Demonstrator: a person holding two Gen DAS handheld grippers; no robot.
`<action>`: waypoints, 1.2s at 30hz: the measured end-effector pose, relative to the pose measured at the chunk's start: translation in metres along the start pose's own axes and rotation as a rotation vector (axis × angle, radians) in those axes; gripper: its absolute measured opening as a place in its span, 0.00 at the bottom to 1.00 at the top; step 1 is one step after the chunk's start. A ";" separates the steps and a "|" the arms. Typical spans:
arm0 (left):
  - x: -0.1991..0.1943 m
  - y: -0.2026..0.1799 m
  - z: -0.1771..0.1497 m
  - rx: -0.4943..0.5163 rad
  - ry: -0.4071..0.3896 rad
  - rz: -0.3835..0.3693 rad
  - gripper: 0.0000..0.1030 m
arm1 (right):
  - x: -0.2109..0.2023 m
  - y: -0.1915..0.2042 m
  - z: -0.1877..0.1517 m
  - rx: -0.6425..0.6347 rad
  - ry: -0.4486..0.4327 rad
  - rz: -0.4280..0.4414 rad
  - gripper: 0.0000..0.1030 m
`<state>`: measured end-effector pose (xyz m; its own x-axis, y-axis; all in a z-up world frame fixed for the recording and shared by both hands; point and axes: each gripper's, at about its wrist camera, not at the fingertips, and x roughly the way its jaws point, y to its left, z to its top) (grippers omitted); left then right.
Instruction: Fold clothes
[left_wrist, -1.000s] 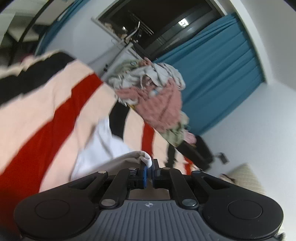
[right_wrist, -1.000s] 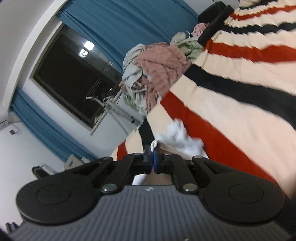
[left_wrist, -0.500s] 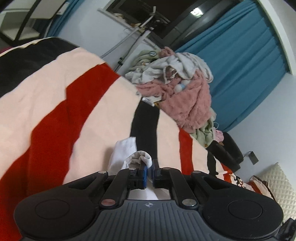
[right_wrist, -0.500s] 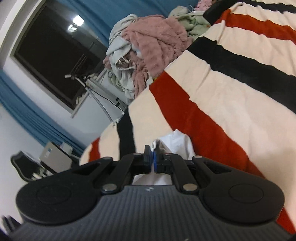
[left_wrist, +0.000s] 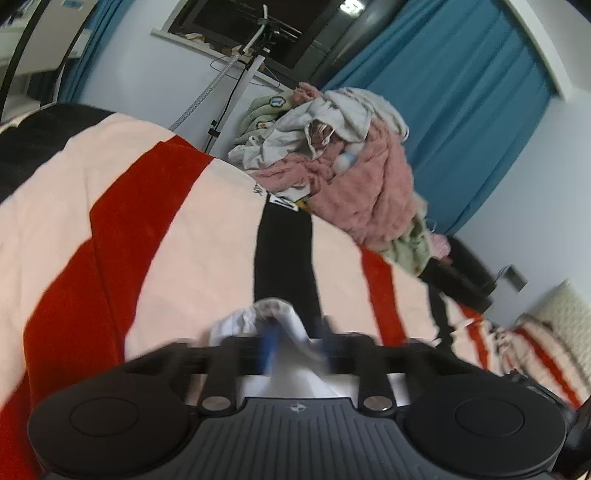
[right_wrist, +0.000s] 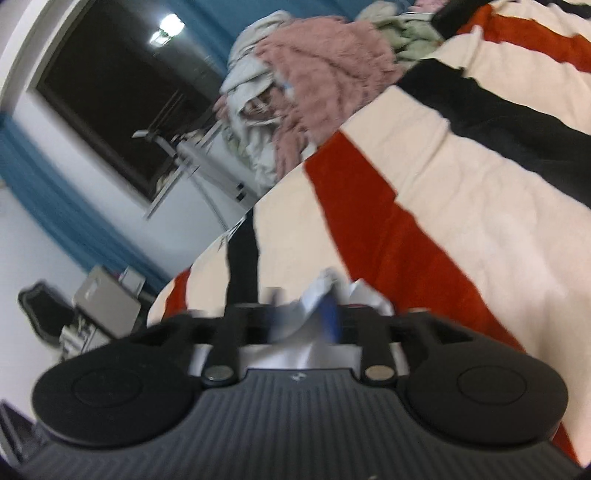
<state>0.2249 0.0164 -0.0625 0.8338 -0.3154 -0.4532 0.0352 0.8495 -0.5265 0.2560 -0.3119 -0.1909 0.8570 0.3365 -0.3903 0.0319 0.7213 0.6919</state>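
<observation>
On the striped bed, a white garment lies loose between two spread tools.
The white garment sits between the fingers of the left tool and right tool, whose jaws have just been opening, pads off the cloth; beyond both, striped blanket, then a clothes pile.

Dark night window in white wall, blue pleated curtains alongside; ceiling lamp possibly a reflection.
</observation>
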 end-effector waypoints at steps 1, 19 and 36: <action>-0.006 -0.002 -0.002 0.007 -0.019 -0.011 0.70 | -0.006 0.006 -0.003 -0.023 -0.007 0.021 0.88; 0.021 -0.033 -0.051 0.398 0.111 0.173 0.82 | 0.036 0.030 -0.050 -0.475 0.106 -0.159 0.44; -0.056 -0.034 -0.099 0.384 0.224 0.211 0.80 | -0.058 0.051 -0.101 -0.579 0.160 -0.214 0.38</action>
<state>0.1228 -0.0364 -0.0903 0.7074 -0.1674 -0.6867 0.1144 0.9859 -0.1224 0.1558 -0.2342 -0.1941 0.7733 0.2026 -0.6008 -0.1277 0.9779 0.1653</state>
